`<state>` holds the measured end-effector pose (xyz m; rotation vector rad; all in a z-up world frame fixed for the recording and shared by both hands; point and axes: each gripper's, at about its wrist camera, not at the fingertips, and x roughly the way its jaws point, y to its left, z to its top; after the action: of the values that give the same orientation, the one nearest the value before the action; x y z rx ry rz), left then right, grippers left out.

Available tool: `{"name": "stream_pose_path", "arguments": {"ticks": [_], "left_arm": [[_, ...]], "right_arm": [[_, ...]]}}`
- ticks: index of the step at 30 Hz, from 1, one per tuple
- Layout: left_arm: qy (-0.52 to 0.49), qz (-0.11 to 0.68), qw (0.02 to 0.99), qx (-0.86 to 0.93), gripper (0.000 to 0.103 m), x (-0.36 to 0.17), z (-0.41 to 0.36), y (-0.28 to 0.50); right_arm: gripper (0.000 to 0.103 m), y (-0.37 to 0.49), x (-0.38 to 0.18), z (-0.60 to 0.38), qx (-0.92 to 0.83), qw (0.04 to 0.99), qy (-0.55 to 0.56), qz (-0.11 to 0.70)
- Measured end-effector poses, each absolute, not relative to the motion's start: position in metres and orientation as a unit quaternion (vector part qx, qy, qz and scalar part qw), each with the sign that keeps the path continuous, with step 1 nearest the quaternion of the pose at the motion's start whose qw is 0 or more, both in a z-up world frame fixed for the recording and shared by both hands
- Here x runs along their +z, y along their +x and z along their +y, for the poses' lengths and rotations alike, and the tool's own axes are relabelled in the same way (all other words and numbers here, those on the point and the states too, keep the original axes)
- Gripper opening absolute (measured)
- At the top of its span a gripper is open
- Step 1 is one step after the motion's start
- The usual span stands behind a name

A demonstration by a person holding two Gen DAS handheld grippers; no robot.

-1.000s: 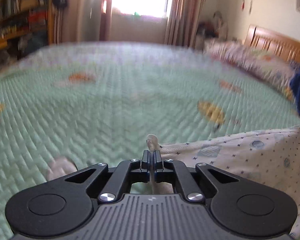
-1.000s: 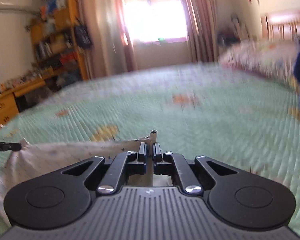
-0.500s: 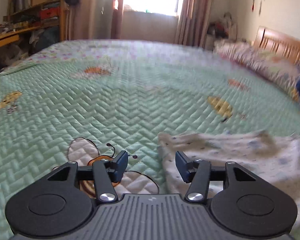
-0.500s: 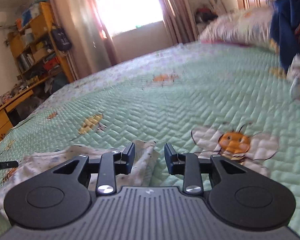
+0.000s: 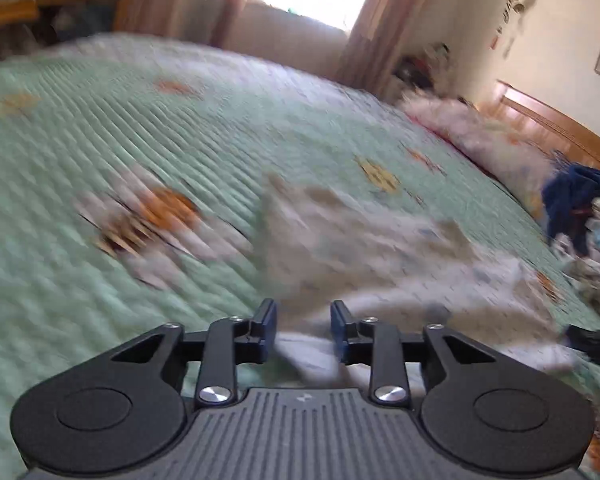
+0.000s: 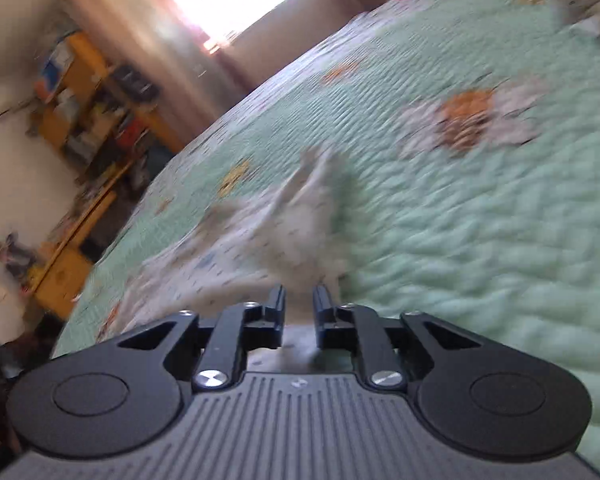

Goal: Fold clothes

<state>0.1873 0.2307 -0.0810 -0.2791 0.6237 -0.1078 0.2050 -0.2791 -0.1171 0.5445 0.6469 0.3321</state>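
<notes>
Your left gripper (image 5: 303, 330) points down at the pale patterned garment (image 5: 380, 256) lying on the green quilted bed (image 5: 100, 128). Its jaws stand apart and have just been closing in; a fold of the cloth lies in the gap between them, but the blur keeps you from seeing whether the pads press on it. Your right gripper (image 6: 299, 316) sits at the other end of the same garment (image 6: 268, 240), its view rolled so the bed (image 6: 480, 240) slopes. Those jaws also stand apart, narrower than the left pair, and have just been closing in, with pale cloth showing in the gap; contact cannot be told there either. The garment lies spread and rumpled on the quilt beside an orange bee print (image 5: 160, 216). A heap of blue and mixed clothes (image 5: 580, 208) waits near the wooden headboard (image 5: 560, 128), well apart from the garment.
</notes>
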Motion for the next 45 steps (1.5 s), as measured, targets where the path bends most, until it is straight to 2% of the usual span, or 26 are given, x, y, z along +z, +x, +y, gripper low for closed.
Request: {"name": "stream_pose_path", "arguments": {"ticks": [1, 3, 6, 8, 10, 12, 13, 16, 21, 24, 30, 32, 34, 36, 38, 40, 42, 45], "left_arm": [[-0.136, 0.297, 0.944, -0.049, 0.043, -0.077, 0.234, 0.184], [-0.143, 0.286, 0.946, -0.055, 0.045, -0.069, 0.232, 0.179], [-0.131, 0.290, 0.947, -0.044, 0.054, -0.068, 0.220, 0.181], [-0.131, 0.303, 0.944, -0.022, 0.054, -0.074, 0.215, 0.180], [-0.147, 0.307, 0.940, -0.004, 0.054, -0.078, 0.216, 0.173], [-0.193, 0.300, 0.934, 0.004, 0.055, -0.081, 0.230, 0.157], [-0.233, 0.301, 0.925, 0.002, 0.058, -0.084, 0.238, 0.149], [-0.362, 0.292, 0.885, -0.010, 0.061, -0.100, 0.257, 0.131], [-0.544, 0.262, 0.797, -0.026, 0.071, -0.121, 0.270, 0.130], [-0.604, 0.260, 0.753, -0.035, 0.071, -0.132, 0.265, 0.136], [-0.656, 0.247, 0.712, -0.025, 0.071, -0.143, 0.253, 0.146], [-0.656, 0.252, 0.711, -0.016, 0.068, -0.143, 0.249, 0.148], [-0.652, 0.267, 0.710, 0.006, 0.056, -0.144, 0.244, 0.151], [-0.652, 0.275, 0.706, 0.024, 0.049, -0.145, 0.240, 0.154], [-0.652, 0.280, 0.704, 0.029, 0.038, -0.146, 0.237, 0.159], [-0.649, 0.287, 0.704, 0.033, 0.019, -0.148, 0.234, 0.160], [-0.646, 0.288, 0.706, 0.040, 0.013, -0.149, 0.232, 0.158], [-0.628, 0.282, 0.724, 0.048, 0.011, -0.145, 0.230, 0.155]], "right_arm": [[0.036, 0.202, -0.112, -0.278, 0.157, 0.903, 0.257, 0.306], [0.038, 0.199, -0.107, -0.272, 0.177, 0.902, 0.266, 0.291], [0.042, 0.202, -0.102, -0.240, 0.216, 0.897, 0.264, 0.281], [0.048, 0.208, -0.104, -0.222, 0.229, 0.894, 0.255, 0.289], [0.048, 0.214, -0.111, -0.222, 0.197, 0.902, 0.226, 0.311], [0.043, 0.208, -0.116, -0.234, 0.169, 0.909, 0.215, 0.314], [0.044, 0.199, -0.114, -0.243, 0.170, 0.911, 0.225, 0.300], [0.056, 0.169, -0.107, -0.264, 0.140, 0.929, 0.231, 0.252], [0.056, 0.156, -0.129, -0.283, 0.109, 0.924, 0.269, 0.250], [0.057, 0.159, -0.132, -0.279, 0.109, 0.926, 0.263, 0.246], [0.058, 0.155, -0.134, -0.279, 0.113, 0.925, 0.269, 0.243], [0.061, 0.154, -0.136, -0.277, 0.115, 0.925, 0.267, 0.242], [0.064, 0.154, -0.136, -0.276, 0.119, 0.926, 0.266, 0.242], [0.065, 0.154, -0.136, -0.276, 0.122, 0.926, 0.264, 0.242], [0.066, 0.154, -0.137, -0.275, 0.125, 0.925, 0.264, 0.241], [0.067, 0.154, -0.137, -0.276, 0.126, 0.925, 0.266, 0.241], [0.067, 0.153, -0.137, -0.275, 0.126, 0.925, 0.266, 0.241], [0.067, 0.152, -0.134, -0.274, 0.123, 0.927, 0.263, 0.240]]}}
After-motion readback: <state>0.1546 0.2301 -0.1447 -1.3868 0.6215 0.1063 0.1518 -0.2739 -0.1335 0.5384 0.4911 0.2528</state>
